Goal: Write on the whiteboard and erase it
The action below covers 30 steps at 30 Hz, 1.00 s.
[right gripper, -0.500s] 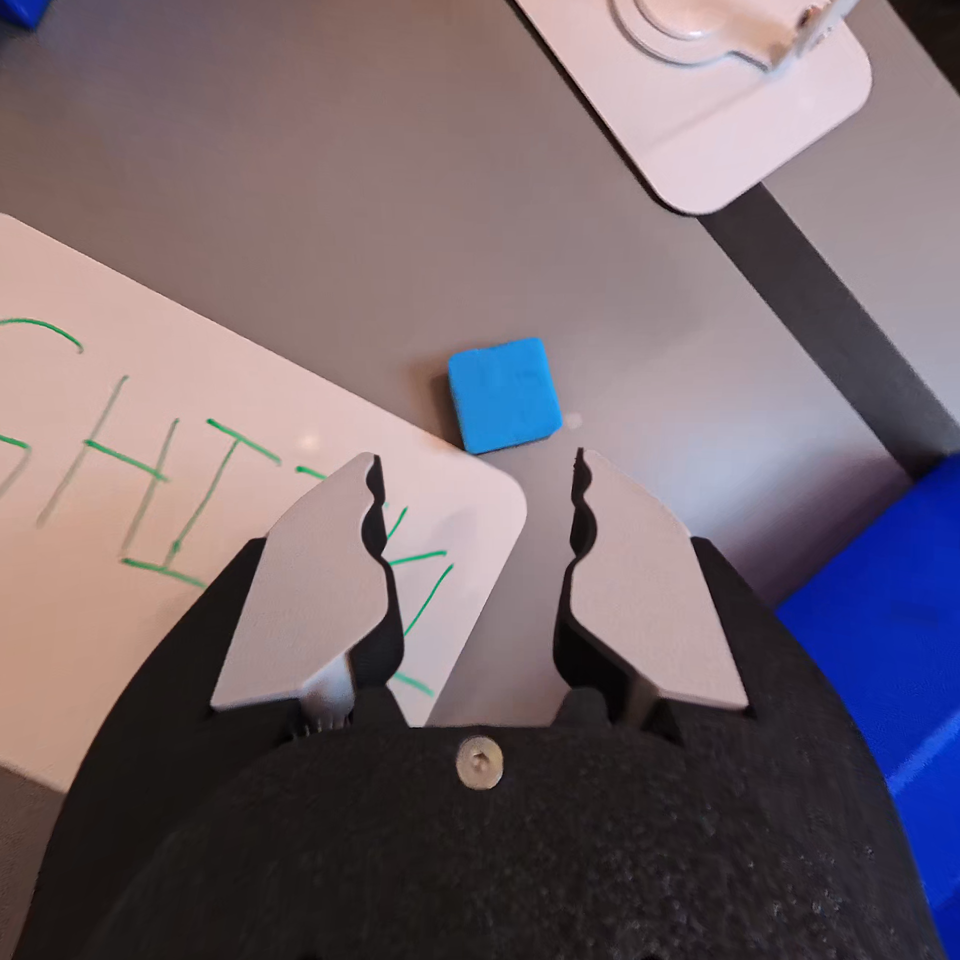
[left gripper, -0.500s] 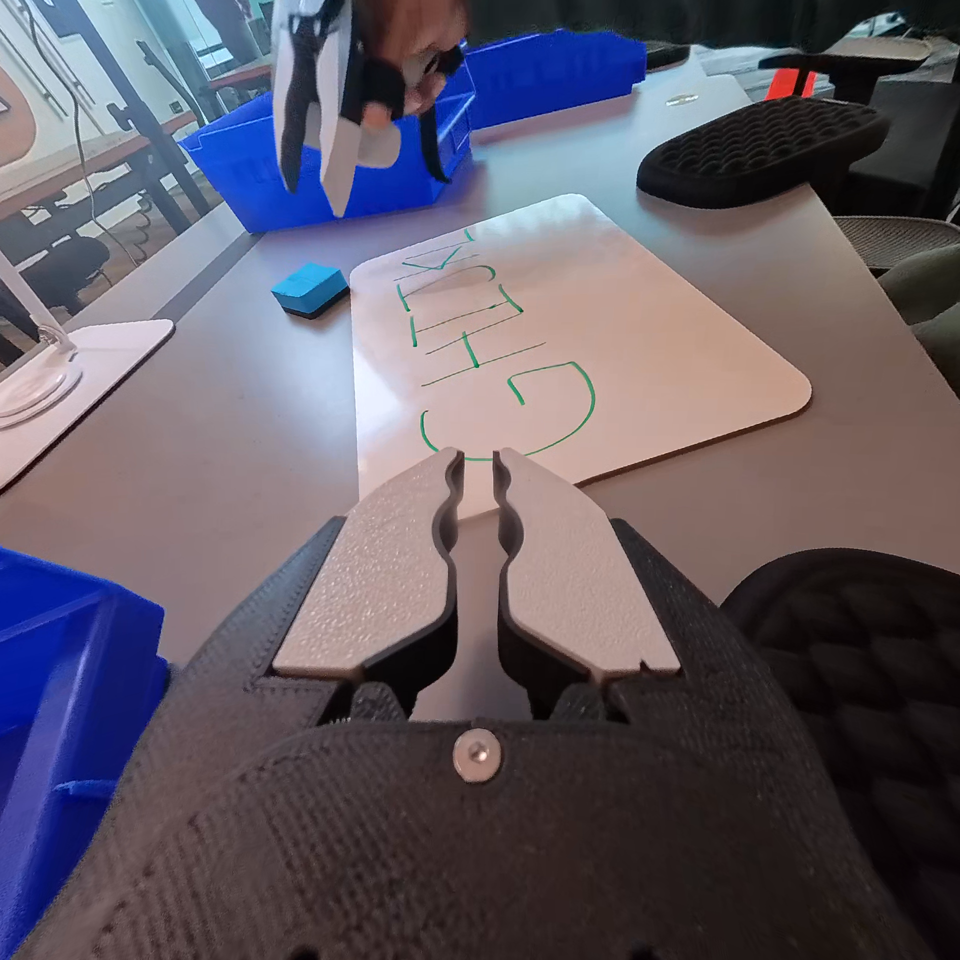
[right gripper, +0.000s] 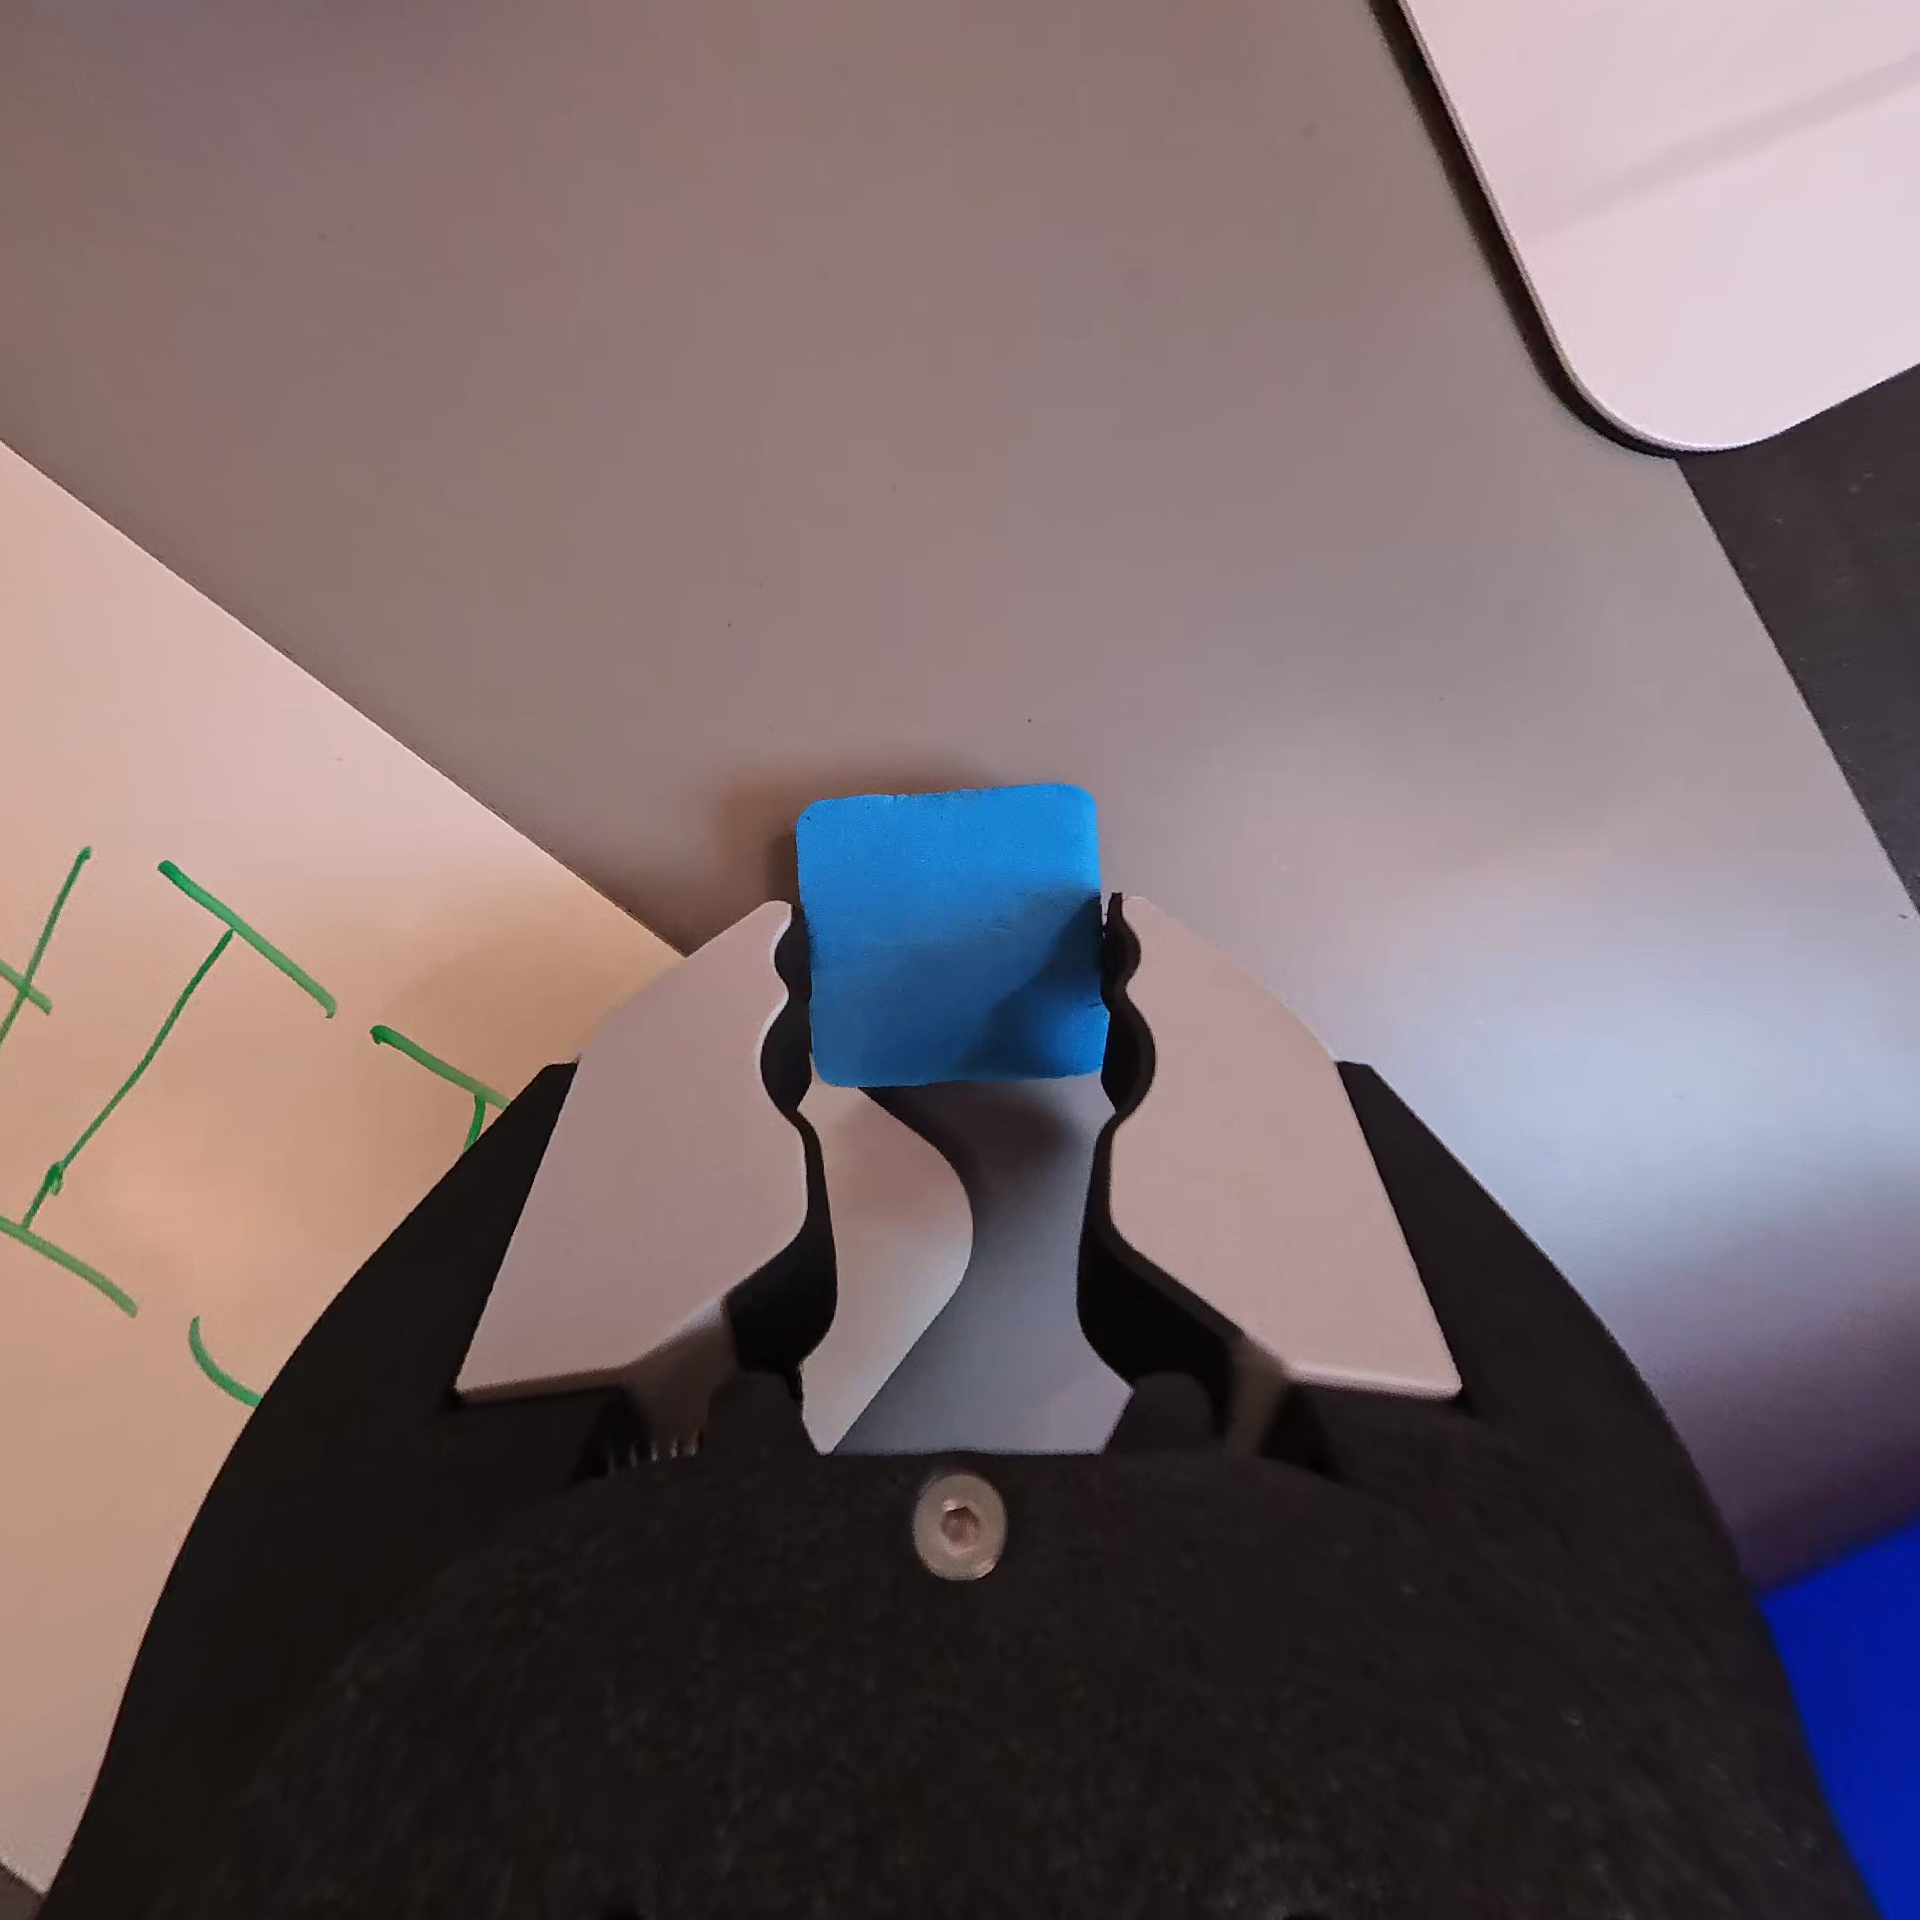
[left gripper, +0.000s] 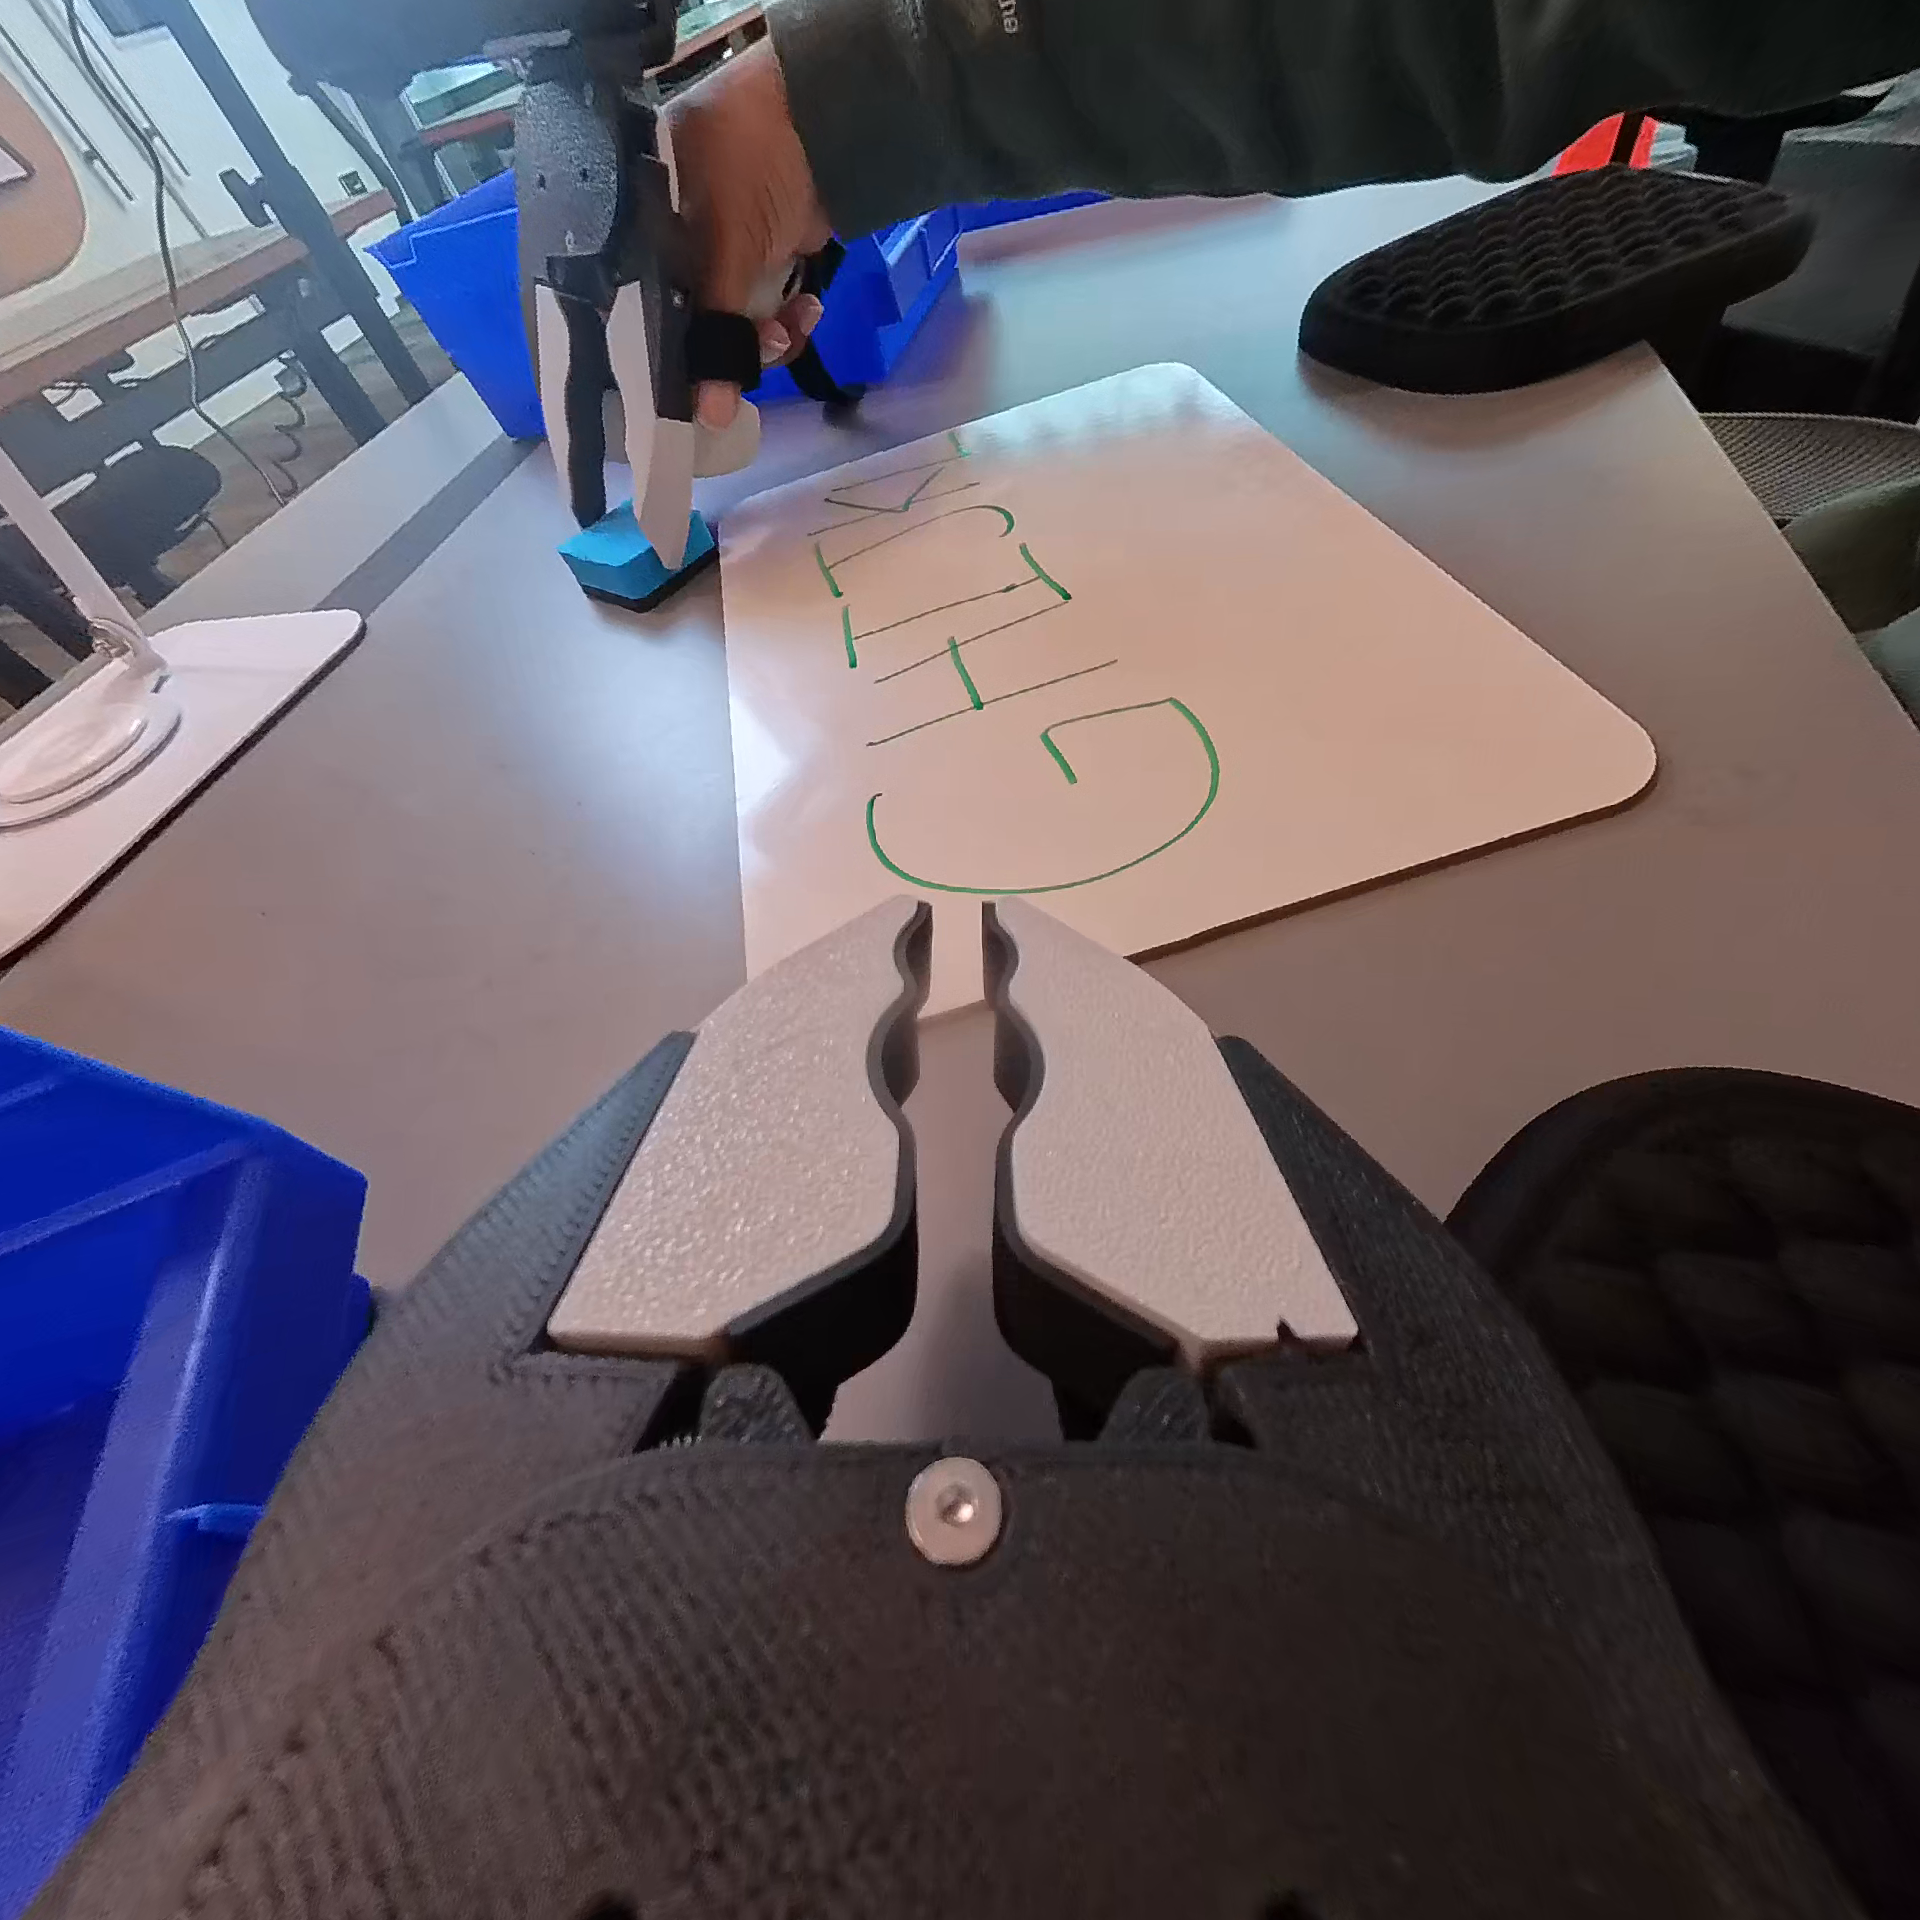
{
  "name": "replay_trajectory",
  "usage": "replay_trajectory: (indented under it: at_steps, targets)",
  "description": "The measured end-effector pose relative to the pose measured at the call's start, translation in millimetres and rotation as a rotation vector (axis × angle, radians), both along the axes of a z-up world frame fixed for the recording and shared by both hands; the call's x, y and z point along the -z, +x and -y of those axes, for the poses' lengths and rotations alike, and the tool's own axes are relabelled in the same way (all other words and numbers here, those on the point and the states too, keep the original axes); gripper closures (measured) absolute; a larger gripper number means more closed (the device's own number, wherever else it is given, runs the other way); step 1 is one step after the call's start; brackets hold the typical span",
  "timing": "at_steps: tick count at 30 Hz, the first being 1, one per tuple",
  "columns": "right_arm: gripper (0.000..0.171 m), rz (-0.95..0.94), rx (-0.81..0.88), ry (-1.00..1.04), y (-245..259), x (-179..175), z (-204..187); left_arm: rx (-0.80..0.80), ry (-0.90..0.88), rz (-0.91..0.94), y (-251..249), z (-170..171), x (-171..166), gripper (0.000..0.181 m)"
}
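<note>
A white whiteboard (left gripper: 1299, 644) with green marker writing lies on the grey table. It also shows at the left of the right wrist view (right gripper: 208, 727). A small blue eraser (right gripper: 951, 935) with a black underside sits on the table just off the board's far left corner, also seen in the left wrist view (left gripper: 623, 571). My right gripper (right gripper: 951, 914) points down over it, and its fingers press both sides of the eraser. In the left wrist view a hand holds that gripper (left gripper: 623, 520) upright. My left gripper (left gripper: 956, 914) is shut and empty, low at the board's near edge.
A blue bin (left gripper: 156, 1299) stands at my near left and more blue bins (left gripper: 468, 281) behind the eraser. A white lamp base (left gripper: 177, 727) lies left. A black perforated pad (left gripper: 1548, 281) sits far right, and a black cushion (left gripper: 1714, 1299) near right. Some 30 cm of space lies between my two pairs of fingers.
My right gripper has come down from above the table onto the eraser and its fingers have narrowed against its sides. My left gripper has stayed put.
</note>
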State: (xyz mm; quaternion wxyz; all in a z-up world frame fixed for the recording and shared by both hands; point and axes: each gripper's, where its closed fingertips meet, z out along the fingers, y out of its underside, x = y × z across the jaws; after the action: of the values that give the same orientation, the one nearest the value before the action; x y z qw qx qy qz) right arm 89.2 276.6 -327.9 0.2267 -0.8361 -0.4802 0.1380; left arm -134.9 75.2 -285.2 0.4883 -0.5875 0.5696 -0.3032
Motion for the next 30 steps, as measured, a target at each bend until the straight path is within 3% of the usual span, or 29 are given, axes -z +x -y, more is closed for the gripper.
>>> replay_trajectory:
  at_steps: [11,18,21,26,30]
  targets:
    - [0.109,0.004,0.008,0.025,0,-1,-1,-0.002,0.009,-0.012,0,0,1,0.172]
    - [0.121,0.006,0.031,0.028,2,-4,-2,-0.001,0.011,-0.017,0,1,2,0.172]
    - [0.121,-0.060,0.076,0.047,1,-25,0,-0.003,0.015,-0.024,0,1,3,0.173]
    - [0.121,-0.069,0.094,0.068,17,-60,48,0.018,0.028,-0.054,3,6,7,0.173]
    - [0.120,-0.012,0.095,0.026,43,-55,108,0.059,0.049,-0.091,9,17,10,0.181]
